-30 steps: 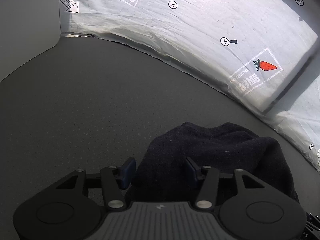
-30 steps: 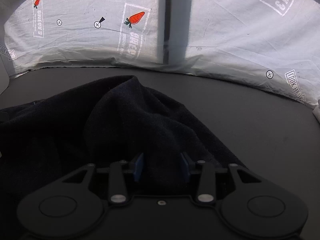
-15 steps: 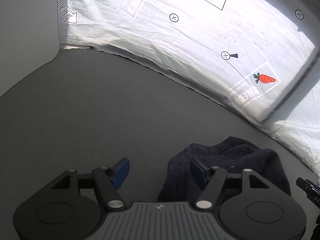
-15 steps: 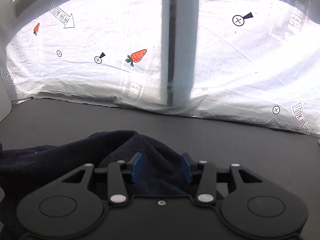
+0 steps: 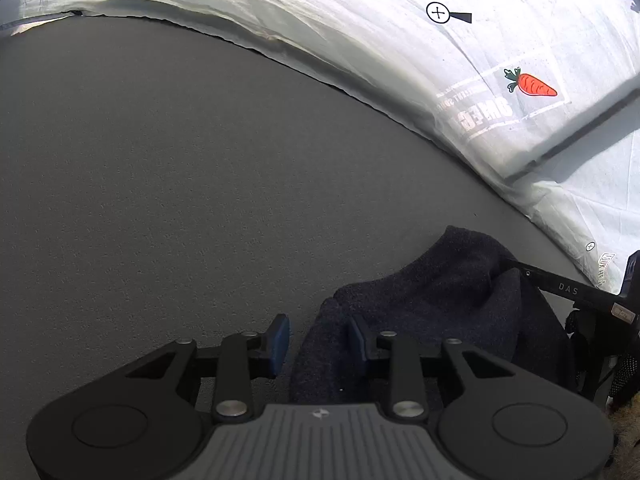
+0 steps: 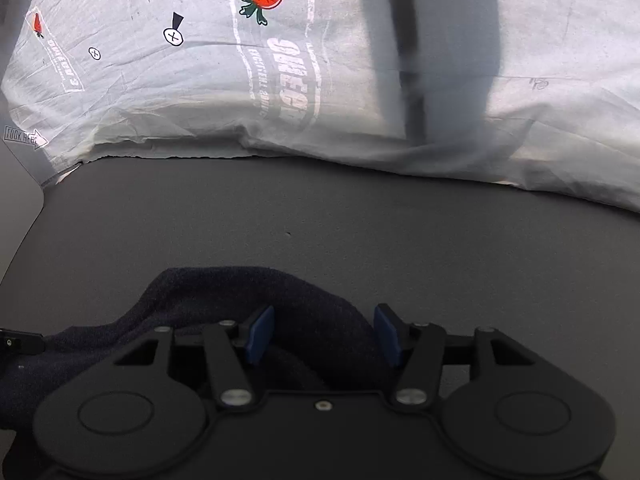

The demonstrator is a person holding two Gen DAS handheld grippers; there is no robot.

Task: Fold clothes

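Observation:
A dark navy knit garment (image 5: 448,304) lies bunched on the grey table (image 5: 180,184) at the lower right of the left wrist view. My left gripper (image 5: 318,340) is closing. The garment's left edge sits between its jaws against the right pad, and a strip of table still shows beside the left pad. In the right wrist view the garment (image 6: 224,296) lies low under my right gripper (image 6: 323,336), whose jaws are opening, with a fold of cloth lying loose between them. Part of the right gripper (image 5: 568,290) shows past the garment at the right edge.
A crumpled white sheet (image 6: 320,92) printed with carrots and arrows borders the table's far side (image 5: 520,80). Bare grey tabletop (image 6: 360,220) stretches between the garment and the sheet. A speckled glove (image 5: 626,368) shows at the right edge.
Both grippers moved forward and down toward the sheet. The raised garment sank to a low heap. The left jaws widened, then narrowed on the cloth's edge; the right jaws spread apart.

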